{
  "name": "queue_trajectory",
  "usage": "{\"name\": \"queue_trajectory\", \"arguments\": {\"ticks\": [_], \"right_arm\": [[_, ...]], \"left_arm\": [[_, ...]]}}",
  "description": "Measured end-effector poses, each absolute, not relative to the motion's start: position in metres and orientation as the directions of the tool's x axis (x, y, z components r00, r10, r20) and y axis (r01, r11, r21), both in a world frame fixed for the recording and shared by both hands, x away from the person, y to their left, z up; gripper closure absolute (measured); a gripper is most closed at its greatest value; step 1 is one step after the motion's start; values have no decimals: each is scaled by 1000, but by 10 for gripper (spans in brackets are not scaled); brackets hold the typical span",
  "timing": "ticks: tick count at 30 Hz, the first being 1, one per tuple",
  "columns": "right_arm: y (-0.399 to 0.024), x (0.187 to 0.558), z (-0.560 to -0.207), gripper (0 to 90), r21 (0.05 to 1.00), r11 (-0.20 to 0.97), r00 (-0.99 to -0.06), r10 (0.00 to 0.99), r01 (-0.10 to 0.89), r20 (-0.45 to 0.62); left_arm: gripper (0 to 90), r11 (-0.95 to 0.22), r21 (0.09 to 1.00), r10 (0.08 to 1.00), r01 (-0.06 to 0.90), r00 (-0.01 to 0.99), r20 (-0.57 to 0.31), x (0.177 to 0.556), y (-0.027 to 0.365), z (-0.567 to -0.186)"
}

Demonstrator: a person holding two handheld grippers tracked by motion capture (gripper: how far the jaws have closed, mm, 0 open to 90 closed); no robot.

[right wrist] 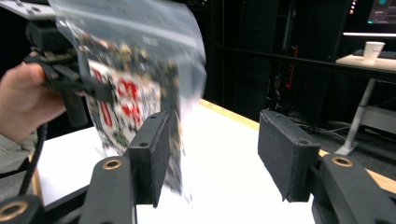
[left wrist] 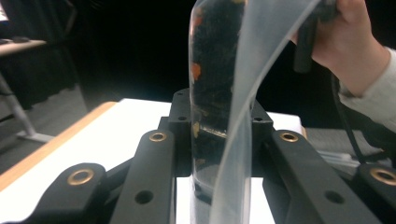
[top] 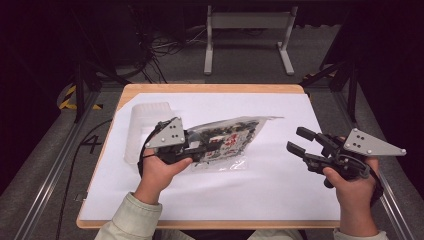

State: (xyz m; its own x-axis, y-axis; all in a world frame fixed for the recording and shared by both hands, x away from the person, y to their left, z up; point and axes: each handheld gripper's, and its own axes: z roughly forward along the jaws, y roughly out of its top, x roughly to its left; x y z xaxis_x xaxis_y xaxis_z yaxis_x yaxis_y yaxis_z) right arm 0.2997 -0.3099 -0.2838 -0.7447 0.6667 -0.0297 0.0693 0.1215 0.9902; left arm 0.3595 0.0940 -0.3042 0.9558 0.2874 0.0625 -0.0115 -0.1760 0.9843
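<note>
A clear plastic bag [top: 227, 137] of dark small pieces with a red and white label hangs above the white sheet [top: 280, 105] near the table's middle. My left gripper [top: 202, 147] is shut on the bag's left end, and the film runs up between its jaws in the left gripper view [left wrist: 215, 93]. My right gripper [top: 297, 139] is held open to the right of the bag, apart from it. In the right gripper view the bag [right wrist: 130, 93] hangs just beyond the left pad [right wrist: 156, 149], with the left gripper [right wrist: 70, 79] gripping it farther off.
A translucent plastic container [top: 142, 127] lies on the sheet behind the left hand. The wooden table edge [top: 210, 88] borders the sheet. Metal rails run along both sides, and a white frame [top: 247, 30] stands on the floor beyond.
</note>
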Motion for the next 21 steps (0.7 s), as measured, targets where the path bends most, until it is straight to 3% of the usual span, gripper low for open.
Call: {"name": "queue_trajectory", "arguments": {"ticks": [5, 21], "right_arm": [[-314, 302, -288, 446, 989, 117, -729, 685, 95, -11], [-328, 309, -303, 449, 980, 111, -700, 713, 166, 38]], "left_arm": [[718, -169, 985, 382, -19, 920, 83, 362, 111, -298], [718, -119, 992, 508, -38, 856, 93, 369, 140, -294]]}}
